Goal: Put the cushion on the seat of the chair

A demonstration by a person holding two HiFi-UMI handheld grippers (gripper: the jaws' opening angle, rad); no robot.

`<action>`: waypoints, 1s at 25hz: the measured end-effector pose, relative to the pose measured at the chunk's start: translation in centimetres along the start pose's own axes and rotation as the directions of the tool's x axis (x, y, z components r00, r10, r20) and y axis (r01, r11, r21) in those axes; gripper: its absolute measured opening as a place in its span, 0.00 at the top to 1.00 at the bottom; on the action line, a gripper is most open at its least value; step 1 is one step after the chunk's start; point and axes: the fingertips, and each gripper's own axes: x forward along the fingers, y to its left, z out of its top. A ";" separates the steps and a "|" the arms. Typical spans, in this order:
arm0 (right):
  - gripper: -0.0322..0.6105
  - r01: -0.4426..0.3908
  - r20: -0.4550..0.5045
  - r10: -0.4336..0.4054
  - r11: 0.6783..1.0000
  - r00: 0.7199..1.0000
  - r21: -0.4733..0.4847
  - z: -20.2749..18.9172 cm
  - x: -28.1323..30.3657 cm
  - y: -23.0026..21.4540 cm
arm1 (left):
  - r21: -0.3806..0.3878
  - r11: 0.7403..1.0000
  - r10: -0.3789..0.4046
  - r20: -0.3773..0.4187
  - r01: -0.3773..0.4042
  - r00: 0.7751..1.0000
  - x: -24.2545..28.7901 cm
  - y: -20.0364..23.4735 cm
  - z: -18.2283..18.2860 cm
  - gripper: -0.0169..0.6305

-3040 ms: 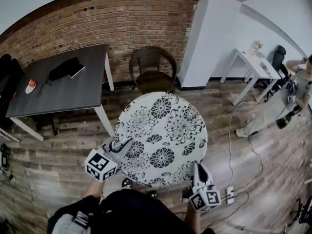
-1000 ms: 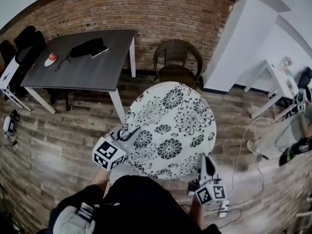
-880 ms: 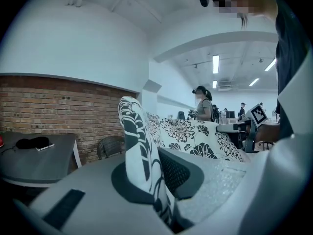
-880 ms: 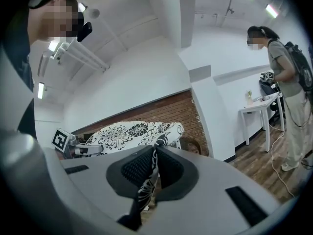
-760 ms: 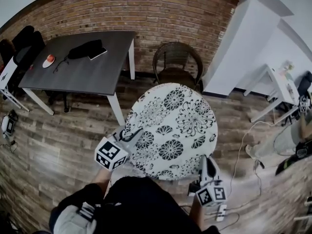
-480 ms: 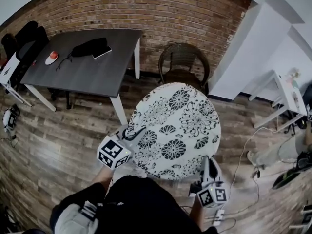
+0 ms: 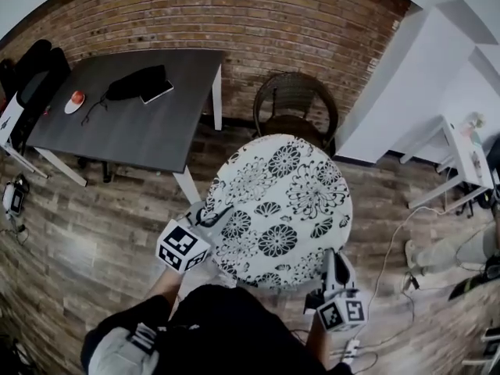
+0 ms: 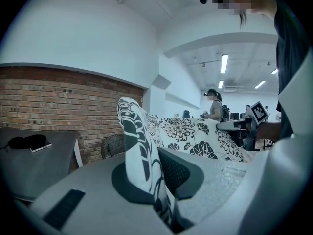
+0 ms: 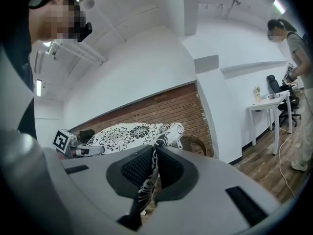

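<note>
Round cushion (image 7: pixel 281 209), white fabric with black floral print, edges pinched in left gripper (image 7: pixel 211 216) and right gripper (image 7: pixel 332 262). Rounded dark wicker chair (image 7: pixel 295 104) beyond, against brick wall (image 7: pixel 234 14).

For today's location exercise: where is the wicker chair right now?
In the head view, the wicker chair stands by the brick wall, just beyond the held cushion, right of the dark table.

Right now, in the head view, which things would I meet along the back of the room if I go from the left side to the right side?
In order: dark table → wicker chair → white column → white desk.
</note>
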 end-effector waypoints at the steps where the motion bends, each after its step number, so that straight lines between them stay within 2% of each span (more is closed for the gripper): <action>1: 0.92 0.000 0.001 0.000 1.000 1.000 0.003 0.3 0.8 0.1 | 0.001 1.000 -0.004 -0.002 0.004 1.000 0.5 0.6 0.2 0.95; 5: 0.92 -0.001 0.014 0.000 1.000 1.000 0.008 1.9 3.9 -0.1 | 0.001 1.000 -0.020 -0.010 0.020 1.000 2.9 2.9 0.9 0.95; 11: 0.92 0.012 -0.019 -0.013 1.000 1.000 -0.017 2.0 8.1 -0.3 | -0.016 1.000 -0.023 0.002 0.023 1.000 5.0 6.6 1.1 0.95; 25: 0.92 -0.068 -0.048 0.066 0.997 0.997 -0.045 1.6 17.9 2.9 | -0.038 0.998 0.053 0.005 -0.053 0.999 5.3 15.3 0.3 0.95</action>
